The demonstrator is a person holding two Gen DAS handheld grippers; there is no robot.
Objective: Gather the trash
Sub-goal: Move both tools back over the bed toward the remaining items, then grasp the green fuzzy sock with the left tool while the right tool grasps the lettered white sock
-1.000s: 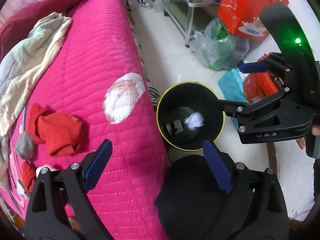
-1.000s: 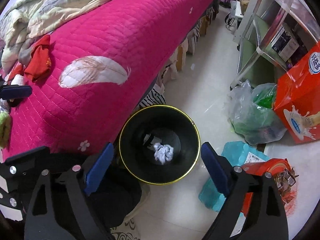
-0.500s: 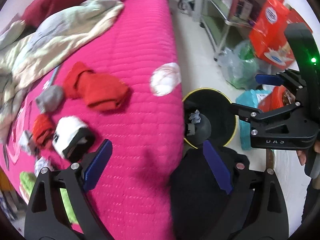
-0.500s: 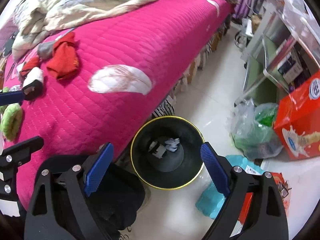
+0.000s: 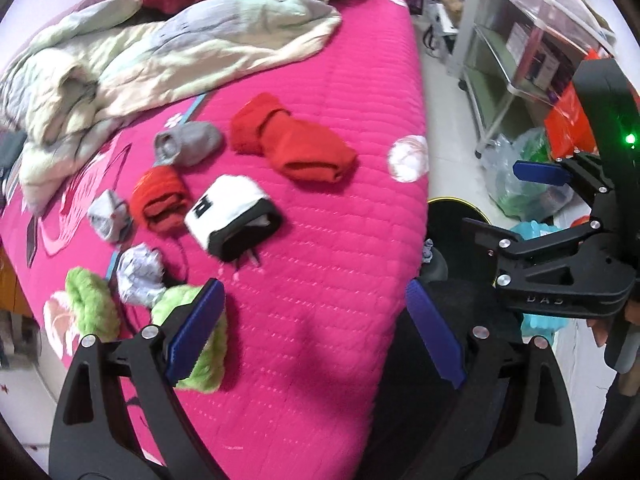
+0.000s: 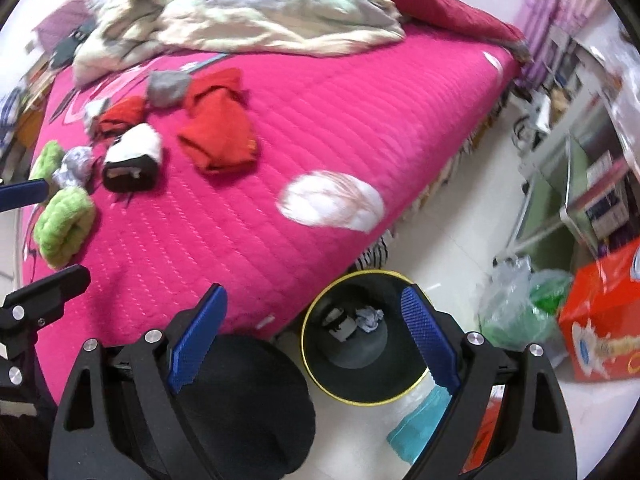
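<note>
My left gripper point(image 5: 314, 312) is open and empty above the pink bed point(image 5: 320, 280). Ahead of it and to the left lies a crumpled grey-white paper ball point(image 5: 138, 270), beside green fluffy cloth point(image 5: 92, 308). My right gripper point(image 6: 316, 320) is also open and empty, over the bed's edge and the black bin point(image 6: 360, 398) with a yellow rim. Inside the bin lie a crumpled paper point(image 6: 370, 318) and a small dark container point(image 6: 340, 322). The left wrist view shows the right gripper point(image 5: 506, 200) at the right, with only an arc of the bin point(image 5: 452, 206) visible behind the bed's edge. The right wrist view also shows the paper ball point(image 6: 76, 166) on the bed.
On the bed lie red cloths point(image 5: 292, 148), a grey sock point(image 5: 188, 146), a white and black roll point(image 5: 232, 216) and a pale blanket point(image 5: 160, 56). On the floor stand plastic bags point(image 6: 516, 312), an orange carton point(image 6: 604, 316), a teal packet point(image 6: 420, 428) and a shelf point(image 6: 576, 184).
Both views have swung from the bin towards the bed, so the socks, cloths and paper ball have come into sight. Both grippers have stayed open and empty.
</note>
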